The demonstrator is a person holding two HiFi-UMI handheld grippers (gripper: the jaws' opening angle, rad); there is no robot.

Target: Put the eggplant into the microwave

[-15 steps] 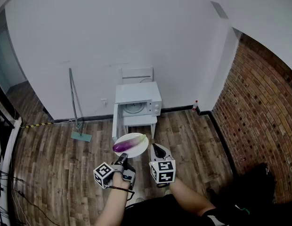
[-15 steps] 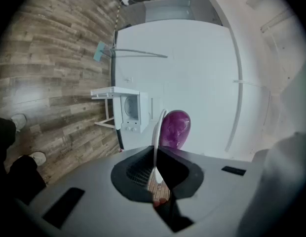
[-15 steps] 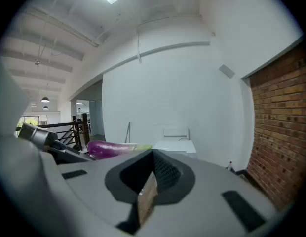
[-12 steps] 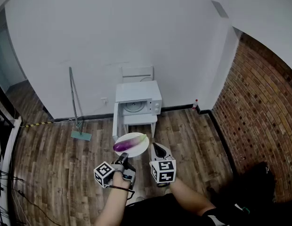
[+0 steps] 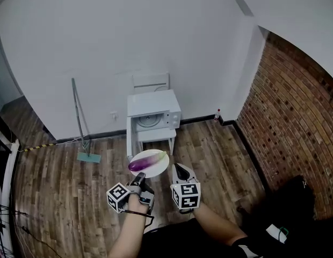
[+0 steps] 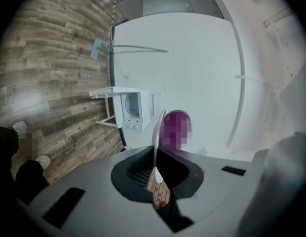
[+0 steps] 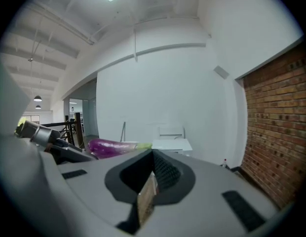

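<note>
A purple eggplant (image 5: 145, 163) with a green stem lies on a white plate (image 5: 159, 169). My left gripper (image 5: 139, 178) is shut on the plate's near rim and holds it level above the wooden floor. In the left gripper view the plate (image 6: 155, 132) shows edge-on between the jaws, with the eggplant (image 6: 175, 130) to its right. My right gripper (image 5: 180, 171) hovers just right of the plate, shut on nothing. The white microwave (image 5: 153, 112) stands ahead on a small white table (image 5: 156, 136) against the wall, its door swung open to the left. The right gripper view shows the eggplant (image 7: 111, 147) and the microwave (image 7: 172, 144).
A white chair (image 5: 151, 82) stands behind the microwave. A mop (image 5: 80, 123) leans on the wall at the left, its head on the floor. A brick wall (image 5: 295, 117) closes the right side, with a small bottle (image 5: 217, 114) at its corner.
The head view has shifted a little, so the room sits slightly differently in the frame. Both grippers and the plate with the eggplant keep their places.
</note>
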